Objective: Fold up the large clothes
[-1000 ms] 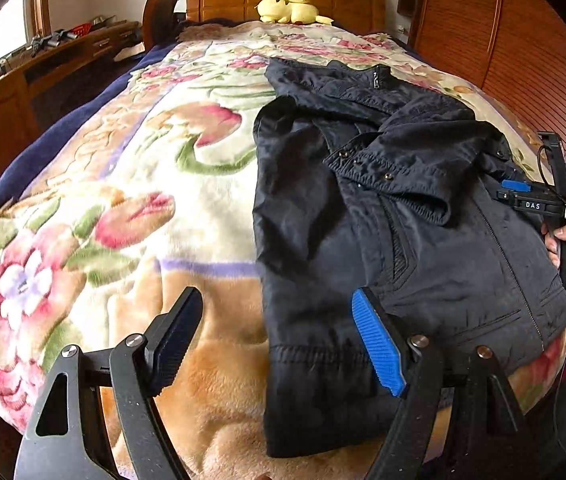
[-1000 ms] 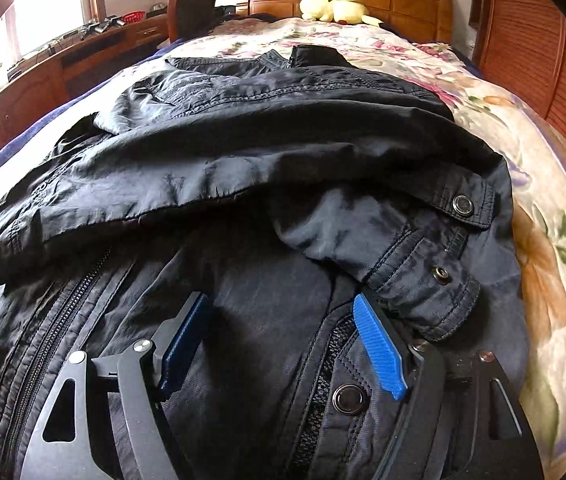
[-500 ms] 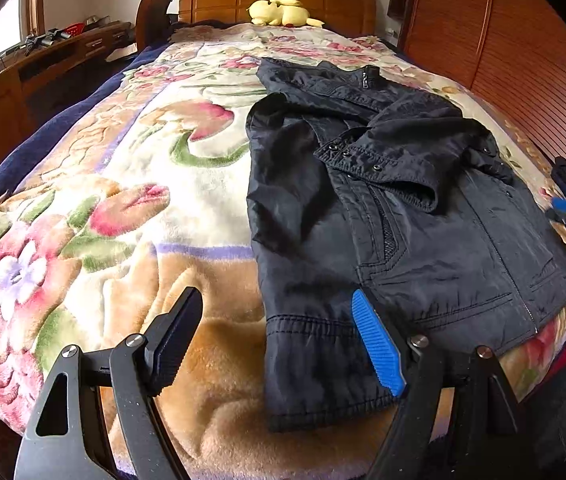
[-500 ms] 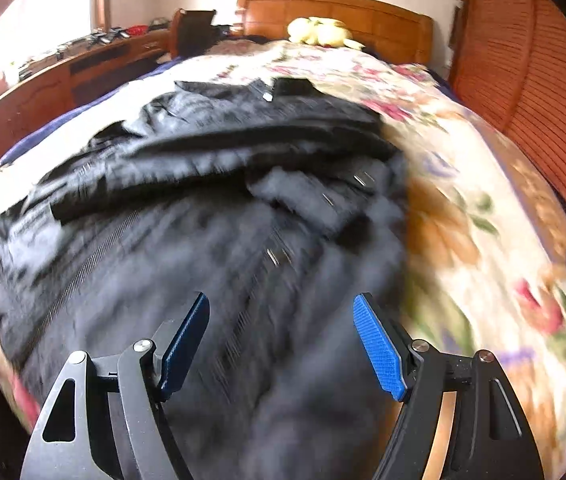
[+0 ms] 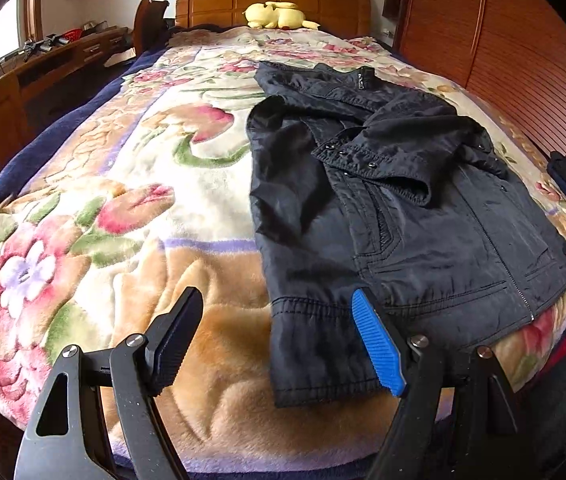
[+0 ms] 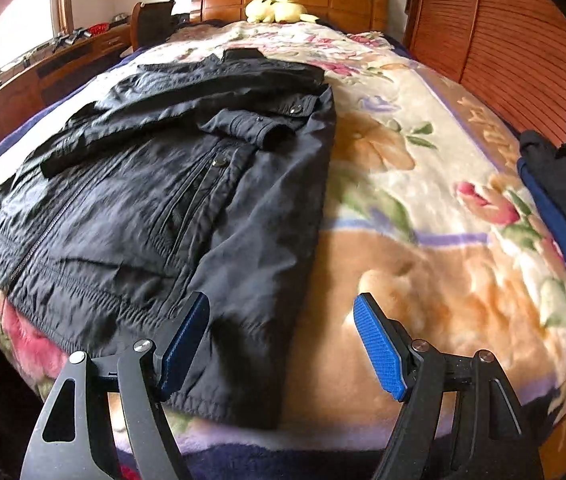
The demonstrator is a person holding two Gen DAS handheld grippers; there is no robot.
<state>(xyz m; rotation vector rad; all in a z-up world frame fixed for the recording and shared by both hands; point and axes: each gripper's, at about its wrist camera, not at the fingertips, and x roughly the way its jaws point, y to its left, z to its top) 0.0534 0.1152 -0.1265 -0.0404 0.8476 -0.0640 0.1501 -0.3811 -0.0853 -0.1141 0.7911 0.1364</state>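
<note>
Across the lower middle of both views lies the black jacket (image 5: 395, 216), spread on the flowered blanket (image 5: 131, 200) near the foot of the bed, its collar pointing toward the headboard (image 5: 275, 0) at the top of the frame. We see both sleeves already laid across the chest, cuffs with snaps resting near the zipper, which suggests the sides are folded in and the hem is what remains to be brought up. We hold the left gripper (image 5: 279, 340) low in the frame with its jaws spread wide and nothing between them, its blue pad over the jacket's lower left corner. The right gripper (image 6: 283, 344) is likewise released and empty, its dark pad above the jacket's lower right corner and its blue pad over bare blanket. We judge the two are set at opposite hem corners so the bottom edge can be taken evenly and lifted toward the collar. A yellow plush toy (image 5: 279, 14) sits by the headboard, and dark folded clothes (image 6: 563, 216) rest at the right edge, well apart from the jacket.
</note>
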